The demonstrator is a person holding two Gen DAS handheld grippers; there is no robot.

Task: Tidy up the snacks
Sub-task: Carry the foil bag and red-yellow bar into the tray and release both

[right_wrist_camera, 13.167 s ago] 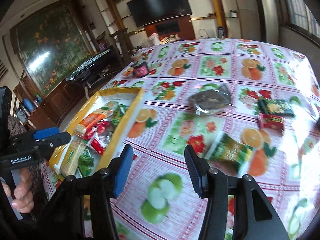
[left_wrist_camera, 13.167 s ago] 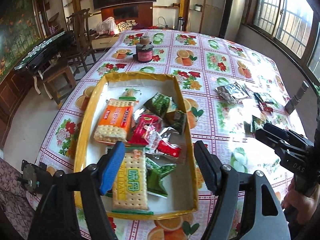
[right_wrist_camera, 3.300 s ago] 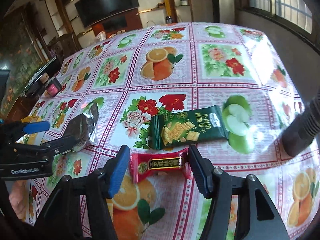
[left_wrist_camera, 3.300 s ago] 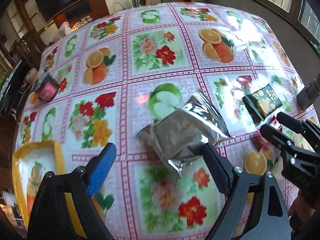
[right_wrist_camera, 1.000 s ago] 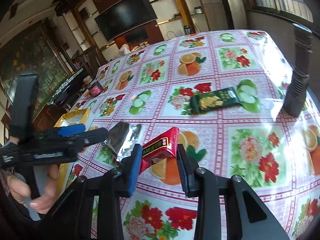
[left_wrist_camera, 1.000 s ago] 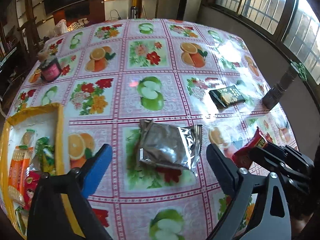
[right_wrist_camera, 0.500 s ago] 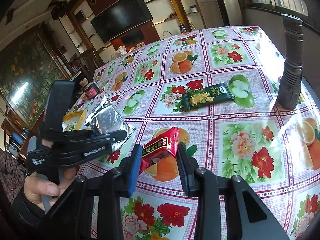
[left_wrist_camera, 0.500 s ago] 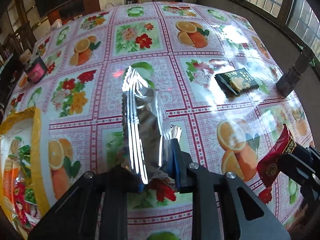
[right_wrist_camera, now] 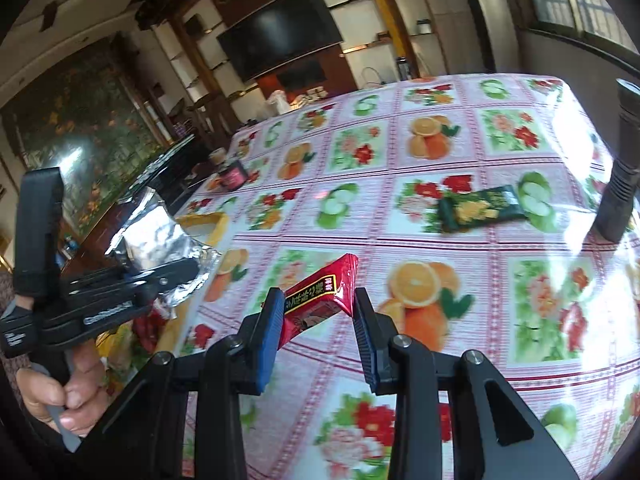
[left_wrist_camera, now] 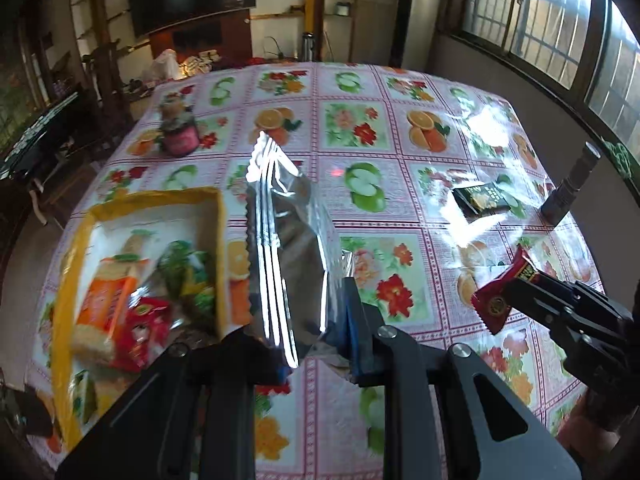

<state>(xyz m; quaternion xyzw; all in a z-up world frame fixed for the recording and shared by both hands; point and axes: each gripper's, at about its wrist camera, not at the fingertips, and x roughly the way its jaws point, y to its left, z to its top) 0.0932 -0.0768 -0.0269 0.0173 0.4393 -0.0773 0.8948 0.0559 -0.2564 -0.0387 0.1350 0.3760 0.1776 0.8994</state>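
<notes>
Two snacks picked up, one left.
Left gripper [left_wrist_camera: 308,320] pinches the shiny silver foil bag [left_wrist_camera: 286,248], right gripper [right_wrist_camera: 316,320] pinches the red wrapped candy bar [right_wrist_camera: 320,296]; the yellow cardboard tray [left_wrist_camera: 68,264] holds many snacks, and the dark green cracker packet [right_wrist_camera: 480,208] waits on the table.

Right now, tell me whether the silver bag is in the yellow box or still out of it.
Out. The silver bag stands on edge in the left tool, lifted off the table, beside the yellow box rather than inside it.
</notes>
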